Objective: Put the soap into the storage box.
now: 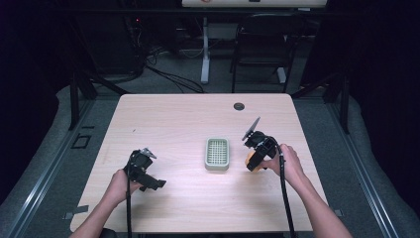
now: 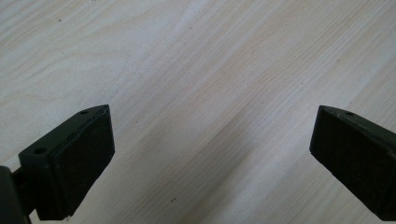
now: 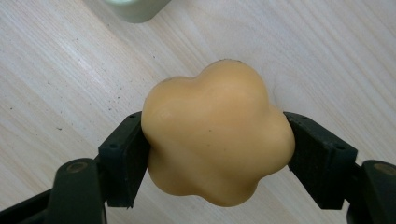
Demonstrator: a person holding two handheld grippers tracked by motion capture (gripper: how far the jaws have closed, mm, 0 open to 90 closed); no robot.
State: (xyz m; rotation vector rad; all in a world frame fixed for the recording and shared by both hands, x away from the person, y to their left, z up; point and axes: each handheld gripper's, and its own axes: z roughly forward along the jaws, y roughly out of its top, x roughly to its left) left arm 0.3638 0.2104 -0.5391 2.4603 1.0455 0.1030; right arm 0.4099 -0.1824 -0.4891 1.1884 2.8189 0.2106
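Tabletop (image 1: 188,119) of pale wood grain takes up the middle of the high view, with dark floor, cables and a black chair (image 1: 262,44) beyond its far edge at the top of the frame. At lower left, the left hand-held gripper (image 1: 157,184) sits low over bare wood; in the left gripper view its two black jaws stand wide apart with nothing between them, just the tabletop's grain. Nothing lies near it. Toward the centre of the high view, a pale green soap dish (image 1: 217,153) with a ribbed insert rests flat on the tabletop, well apart from the left hand-held gripper and near the right one. A corner of that dish (image 3: 135,9) shows at the top edge of the right gripper view. Just right of the dish, the right hand-held gripper (image 1: 255,161) is clamped on an orange flower-shaped soap (image 3: 217,133), both pads pressing its lobed sides. A small round grommet (image 1: 239,106) sits in the tabletop at upper right of centre, clear of everything else.
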